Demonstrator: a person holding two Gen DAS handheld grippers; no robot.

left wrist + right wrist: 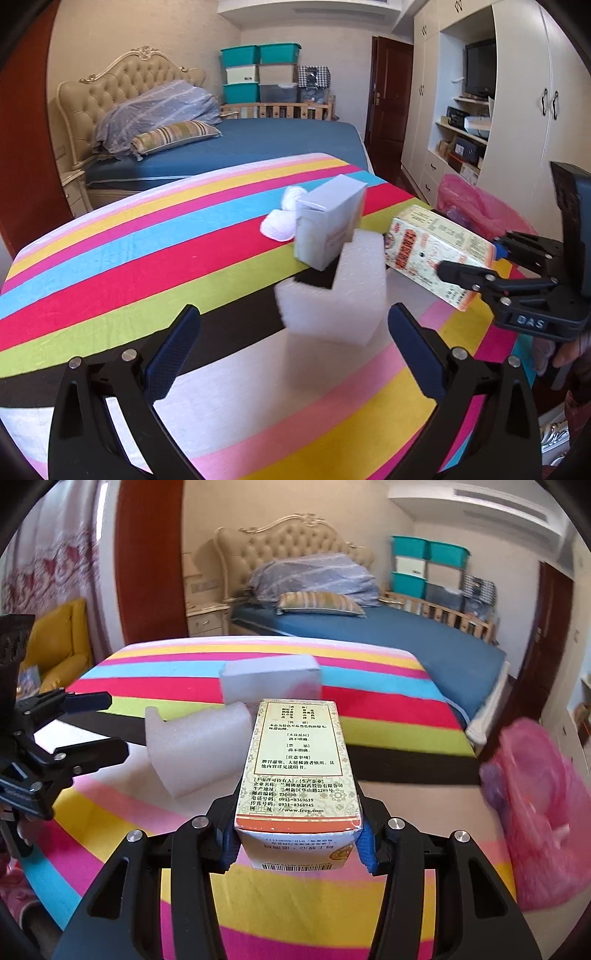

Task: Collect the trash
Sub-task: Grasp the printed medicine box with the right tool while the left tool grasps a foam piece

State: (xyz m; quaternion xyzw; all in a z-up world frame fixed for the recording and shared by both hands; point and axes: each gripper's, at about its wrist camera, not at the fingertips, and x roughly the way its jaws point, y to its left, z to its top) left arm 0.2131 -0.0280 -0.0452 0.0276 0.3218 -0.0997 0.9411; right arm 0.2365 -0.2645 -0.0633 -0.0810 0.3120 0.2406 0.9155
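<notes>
The striped multicoloured table cloth (122,672) lies bare toward its left and far edges. A pink plastic bag (543,812) sits past the right edge. The right gripper (297,843) pinches the printed cream-and-orange carton (295,760) at its near end, long axis pointing away along the fingers. The left gripper (291,354) stands spread, with the white foam block (340,295) just ahead, untouched. A white cardboard box (328,221) stands behind it.
</notes>
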